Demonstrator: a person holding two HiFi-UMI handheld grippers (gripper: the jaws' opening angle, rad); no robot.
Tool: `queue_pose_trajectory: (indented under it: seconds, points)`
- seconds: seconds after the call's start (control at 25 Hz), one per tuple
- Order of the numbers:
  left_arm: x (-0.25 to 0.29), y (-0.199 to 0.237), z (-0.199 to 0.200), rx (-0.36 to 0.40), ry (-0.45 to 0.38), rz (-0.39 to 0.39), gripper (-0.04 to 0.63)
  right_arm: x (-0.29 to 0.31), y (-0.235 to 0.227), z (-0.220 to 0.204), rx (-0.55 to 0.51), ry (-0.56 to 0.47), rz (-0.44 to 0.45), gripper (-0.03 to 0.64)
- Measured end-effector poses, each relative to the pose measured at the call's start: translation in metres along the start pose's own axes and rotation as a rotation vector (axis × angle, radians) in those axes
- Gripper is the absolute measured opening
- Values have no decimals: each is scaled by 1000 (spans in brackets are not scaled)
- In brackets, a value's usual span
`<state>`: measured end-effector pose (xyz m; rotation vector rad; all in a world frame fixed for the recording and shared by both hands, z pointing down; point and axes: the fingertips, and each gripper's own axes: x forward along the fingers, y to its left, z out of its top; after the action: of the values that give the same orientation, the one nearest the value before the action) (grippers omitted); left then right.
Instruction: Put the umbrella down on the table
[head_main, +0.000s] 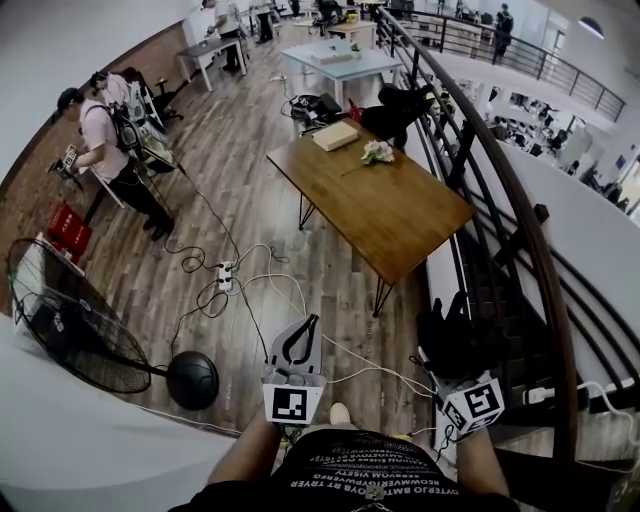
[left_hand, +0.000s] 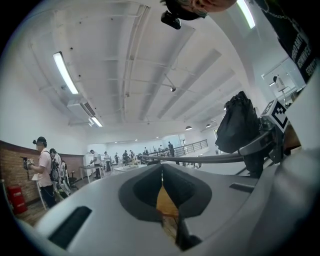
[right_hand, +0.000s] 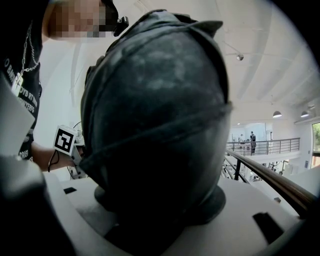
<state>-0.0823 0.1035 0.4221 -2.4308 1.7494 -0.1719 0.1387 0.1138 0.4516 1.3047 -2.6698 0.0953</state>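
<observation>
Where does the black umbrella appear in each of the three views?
Head view: umbrella at lower right.
Left gripper view: umbrella at the right, about mid-height.
Right gripper view: umbrella fills the centre.
Shared landmark: the dark handrail, seen in all three views.

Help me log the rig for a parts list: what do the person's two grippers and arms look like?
Both the left gripper and right gripper have pale grey shells with black jaw pads, and each carries a white cube printed with black square markers. The person wears a black shirt with pale lettering; the forearms are unsleeved.
</observation>
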Motion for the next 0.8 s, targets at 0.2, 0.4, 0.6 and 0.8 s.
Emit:
queue_pose_trajectory:
  seconds: [0.2,0.4,0.6,0.8]
  points:
    - [11,22,-9,-15,-2,-19,31,20,6,4,-11,4,-21,278]
    - [24,32,-8,-17,10,-44,31,31,6,13,-13,9,-35,278]
    - [28,33,-16,-38,36,-63,29,29,11,12,-19,22,-50,278]
    - [30,34,-15,-57,22,-62,29,26,6,10,-2,33,-64,278]
